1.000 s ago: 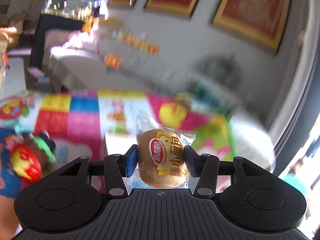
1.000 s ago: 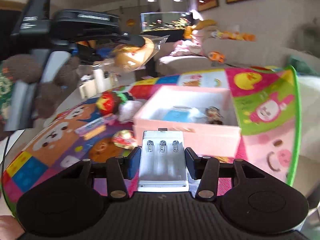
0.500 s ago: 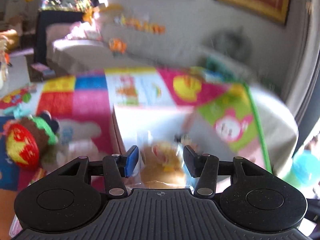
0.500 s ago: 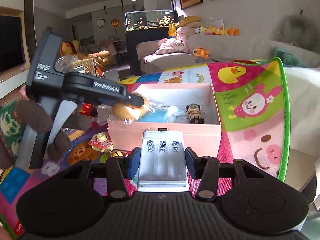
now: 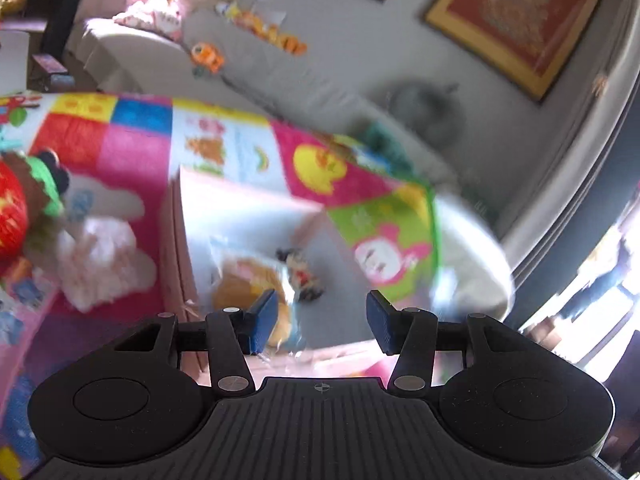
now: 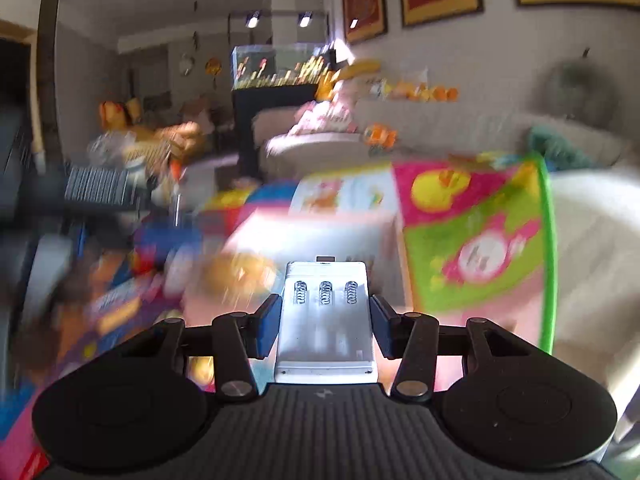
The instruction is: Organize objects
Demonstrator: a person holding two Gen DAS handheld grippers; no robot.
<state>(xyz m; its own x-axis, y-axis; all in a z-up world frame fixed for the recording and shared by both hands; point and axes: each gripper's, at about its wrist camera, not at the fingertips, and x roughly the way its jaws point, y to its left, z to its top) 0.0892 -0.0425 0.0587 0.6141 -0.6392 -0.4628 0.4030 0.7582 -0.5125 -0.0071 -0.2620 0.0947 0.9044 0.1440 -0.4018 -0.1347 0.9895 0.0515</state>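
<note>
My left gripper (image 5: 322, 320) stands open over a pink box (image 5: 178, 240) on the colourful mat, with nothing between its blue pads. A packaged small bread (image 5: 240, 280) lies on the box floor, partly hidden by the left finger, next to a small figurine (image 5: 300, 276). My right gripper (image 6: 324, 320) is shut on a white battery case (image 6: 326, 320) with three springs. It hovers in front of the box (image 6: 320, 232), which is blurred there. The bread (image 6: 240, 276) shows as an orange smear at the box's left side.
A red strawberry plush (image 5: 16, 208) and a white plush (image 5: 104, 264) lie on the patchwork mat (image 5: 132, 148) left of the box. The mat's green edge (image 6: 548, 240) runs along the right. A grey sofa (image 5: 280, 80) and a fish tank (image 6: 280, 68) stand behind.
The left gripper sank toward the pink box and the bread left its pads; it now lies in the box. The right gripper shifted, still gripping the battery case, and its view has blurred.
</note>
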